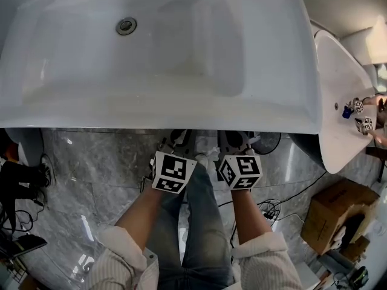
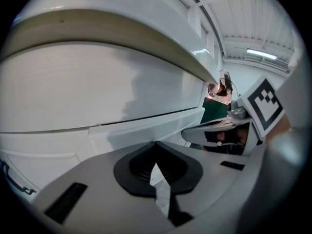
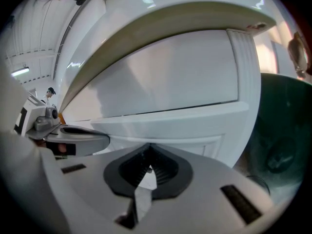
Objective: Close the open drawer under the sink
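Step in hand looks like the push itself: both tools sit side by side under the front rim of the sink (image 1: 157,110), noses aimed at the white drawer front (image 3: 165,87). Left tool (image 2: 156,145) has its jaws pressed together with nothing between them. Right tool (image 3: 148,149) is the same: tips meeting, empty. That suits the job, since closed tips make a blunt pusher and no grip is needed.

To do it well:
- Put both tips flat on the panel, level with each other and either side of its middle, so the drawer runs straight and doesn't rack sideways.
- Push square to the face, steady, not a jab.
- Ease off near the end so it doesn't bounce back out.
- Keep the tips off the dark seam (image 2: 146,117) between panels, where they could slip in and catch.

Drawer: plain glossy white slab, no handle visible in either gripper view. It sits directly below the sink's overhanging lip, with a narrower white panel (image 3: 185,126) under the seam. Head view hides it entirely behind the basin. How far out it stands can't be judged, since the fisheye bends every edge; possibly close to flush. Tools appear near the face, contact not confirmed.
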`<state>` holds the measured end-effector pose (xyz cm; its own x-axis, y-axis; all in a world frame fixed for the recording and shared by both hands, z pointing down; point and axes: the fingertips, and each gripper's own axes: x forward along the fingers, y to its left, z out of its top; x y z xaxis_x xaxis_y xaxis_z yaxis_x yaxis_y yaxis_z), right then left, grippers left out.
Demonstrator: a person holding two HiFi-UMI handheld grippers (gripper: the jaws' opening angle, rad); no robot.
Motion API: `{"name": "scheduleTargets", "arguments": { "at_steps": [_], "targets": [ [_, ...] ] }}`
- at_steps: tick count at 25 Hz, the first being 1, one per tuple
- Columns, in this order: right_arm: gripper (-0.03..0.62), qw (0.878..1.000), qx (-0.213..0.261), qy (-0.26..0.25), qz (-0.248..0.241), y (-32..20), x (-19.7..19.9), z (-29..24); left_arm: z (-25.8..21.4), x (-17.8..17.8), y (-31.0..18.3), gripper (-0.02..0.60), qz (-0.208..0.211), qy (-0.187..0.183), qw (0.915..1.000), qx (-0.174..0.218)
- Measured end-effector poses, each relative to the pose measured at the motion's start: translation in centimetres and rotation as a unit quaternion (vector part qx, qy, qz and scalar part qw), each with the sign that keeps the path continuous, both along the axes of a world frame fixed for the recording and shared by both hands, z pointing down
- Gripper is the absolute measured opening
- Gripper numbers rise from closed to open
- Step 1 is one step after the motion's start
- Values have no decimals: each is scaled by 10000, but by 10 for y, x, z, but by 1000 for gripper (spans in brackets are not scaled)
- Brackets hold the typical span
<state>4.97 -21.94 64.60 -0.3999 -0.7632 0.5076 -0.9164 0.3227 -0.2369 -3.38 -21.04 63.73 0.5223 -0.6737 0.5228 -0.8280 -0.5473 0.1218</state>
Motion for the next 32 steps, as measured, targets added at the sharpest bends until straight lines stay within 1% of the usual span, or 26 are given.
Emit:
{"name": "scheduleTargets", "arguments": {
  "at_steps": [3,8,15,18,22,27,32],
  "targets": [
    [9,10000,28,78,-21,-4,0,0,-1,-1,-4,15,-18,10,10000,12],
    [9,9997,152,202,-24,-10,0,0,-1,-1,-10,15,77,-101,9999,82],
    [9,9980,413,484,6,-10,-1,1,1,-2,-9,15,340,-374,9983,291],
    [9,9978,446,477,132,-7,4,-2,-2,-2,-7,15,422,-493,9971,388],
    [10,9974,466,498,212,0,12,-9,-12,-2,-3,15,369,-334,9979,421],
    [9,9972,496,497,250,9,14,-21,-27,3,6,15,410,-183,9978,482],
    [9,9973,546,456,190,25,4,-42,-53,7,17,15,348,43,9978,566]
  ]
}}
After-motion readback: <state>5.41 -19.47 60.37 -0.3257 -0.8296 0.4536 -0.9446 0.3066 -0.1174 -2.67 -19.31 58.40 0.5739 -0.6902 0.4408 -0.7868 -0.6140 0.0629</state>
